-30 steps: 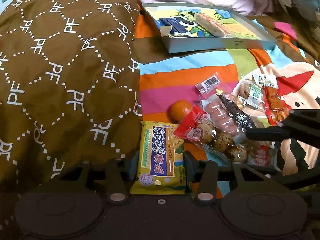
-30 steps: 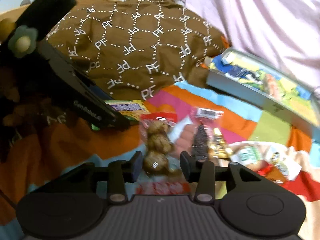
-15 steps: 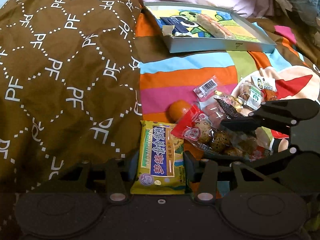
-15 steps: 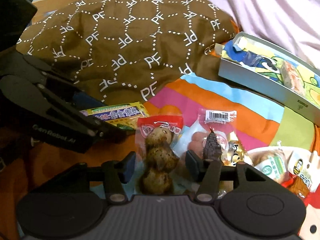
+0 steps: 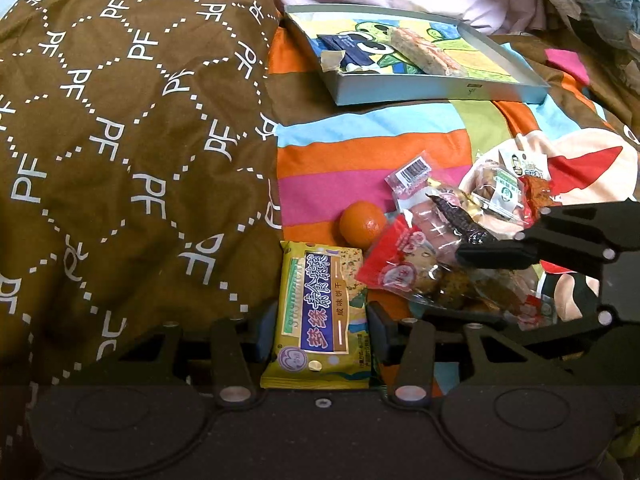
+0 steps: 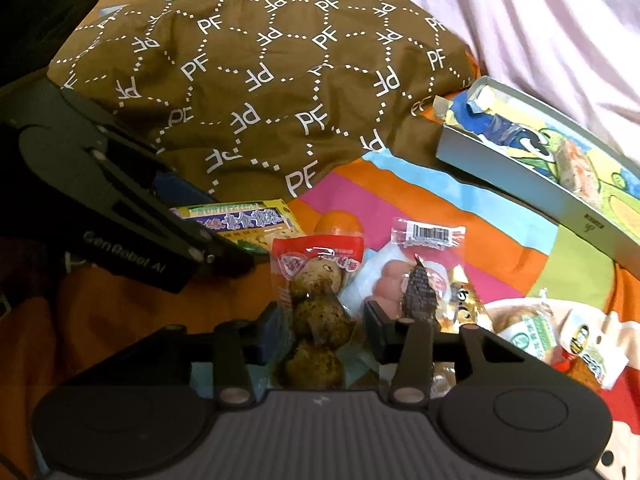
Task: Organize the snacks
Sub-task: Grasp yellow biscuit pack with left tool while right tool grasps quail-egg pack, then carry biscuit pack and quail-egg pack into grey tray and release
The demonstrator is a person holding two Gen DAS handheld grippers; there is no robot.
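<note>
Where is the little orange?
The orange lies on the striped blanket, just beyond the yellow cracker packet and left of the red egg packet in the left wrist view.

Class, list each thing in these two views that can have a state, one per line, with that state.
Left tongs: open around the yellow cracker packet, pads not pressing it.
Right tongs: open around the egg packet, not clamped.
Yellow cracker packet: sealed, lying flat.
Egg packet: sealed, lying on the bedspread.
Grey box: open, lidless, already holding two snacks.
Orange: whole, unpeeled.
Sausage packet: sealed, lying flat.
</note>
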